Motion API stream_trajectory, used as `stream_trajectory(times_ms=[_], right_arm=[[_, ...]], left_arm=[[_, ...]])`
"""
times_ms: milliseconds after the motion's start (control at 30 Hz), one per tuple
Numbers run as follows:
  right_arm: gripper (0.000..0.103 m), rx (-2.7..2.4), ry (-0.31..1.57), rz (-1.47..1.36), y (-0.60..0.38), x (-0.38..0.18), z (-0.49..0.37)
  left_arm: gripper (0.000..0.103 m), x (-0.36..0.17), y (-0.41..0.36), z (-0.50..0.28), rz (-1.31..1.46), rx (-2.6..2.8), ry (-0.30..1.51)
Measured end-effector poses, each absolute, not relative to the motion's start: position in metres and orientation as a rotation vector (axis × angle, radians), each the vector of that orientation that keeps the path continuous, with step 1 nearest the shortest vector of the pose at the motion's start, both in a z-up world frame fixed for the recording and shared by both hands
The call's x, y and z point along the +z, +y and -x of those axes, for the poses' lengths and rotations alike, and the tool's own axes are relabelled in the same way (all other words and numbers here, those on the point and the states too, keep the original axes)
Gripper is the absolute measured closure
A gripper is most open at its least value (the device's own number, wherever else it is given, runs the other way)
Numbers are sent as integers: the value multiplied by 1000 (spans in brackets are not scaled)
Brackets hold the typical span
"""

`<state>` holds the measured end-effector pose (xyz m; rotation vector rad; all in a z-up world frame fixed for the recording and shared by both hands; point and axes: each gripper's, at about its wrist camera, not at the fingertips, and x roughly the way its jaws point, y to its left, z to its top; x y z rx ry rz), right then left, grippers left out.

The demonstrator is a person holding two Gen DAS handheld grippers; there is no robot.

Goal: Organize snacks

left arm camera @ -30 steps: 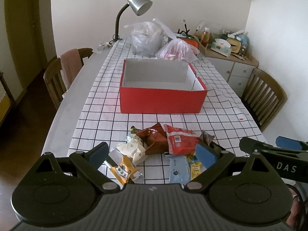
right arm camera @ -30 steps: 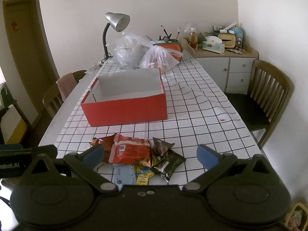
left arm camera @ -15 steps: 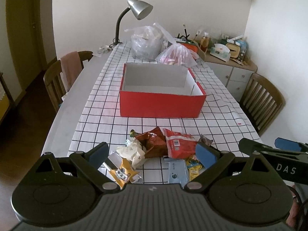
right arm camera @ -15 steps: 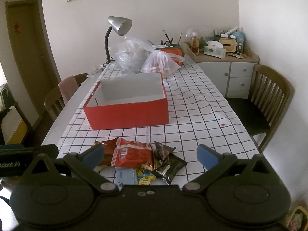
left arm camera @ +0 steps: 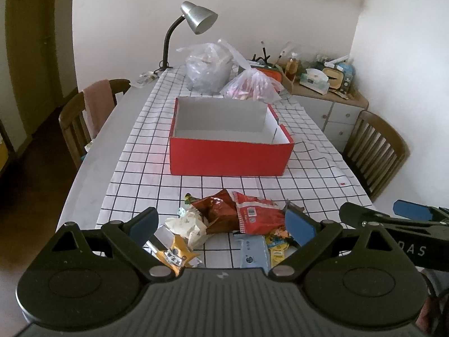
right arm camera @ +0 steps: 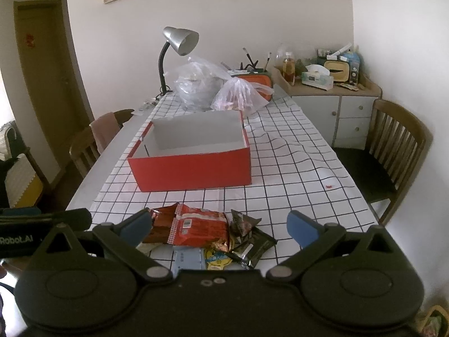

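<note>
While both tools hover spread wide and empty, the snack pile (left arm camera: 235,224) lies on the counter (left arm camera: 146,151) directly beneath them, short of the red box (left arm camera: 230,160). Left tool (left arm camera: 221,224) sits nearer the white wrapper (left arm camera: 186,226); right tool (right arm camera: 217,226) nearer the dark packet (right arm camera: 254,245).

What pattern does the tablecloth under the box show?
White with a black grid on the tablecloth, clearest in the right wrist view.
</note>
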<state>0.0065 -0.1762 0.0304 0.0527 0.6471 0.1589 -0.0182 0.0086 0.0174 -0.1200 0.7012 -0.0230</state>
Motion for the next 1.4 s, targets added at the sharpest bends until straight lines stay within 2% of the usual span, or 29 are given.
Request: stream_trajectory(times_ms=[1133,1400], right_arm=[[0,181,654,-36,-181,32,2],[1,231,663,-38,-186,21,-10]], left_arm=[[5,18,6,27,126,-27,710],[5,-2,23,12,159,-15,762]])
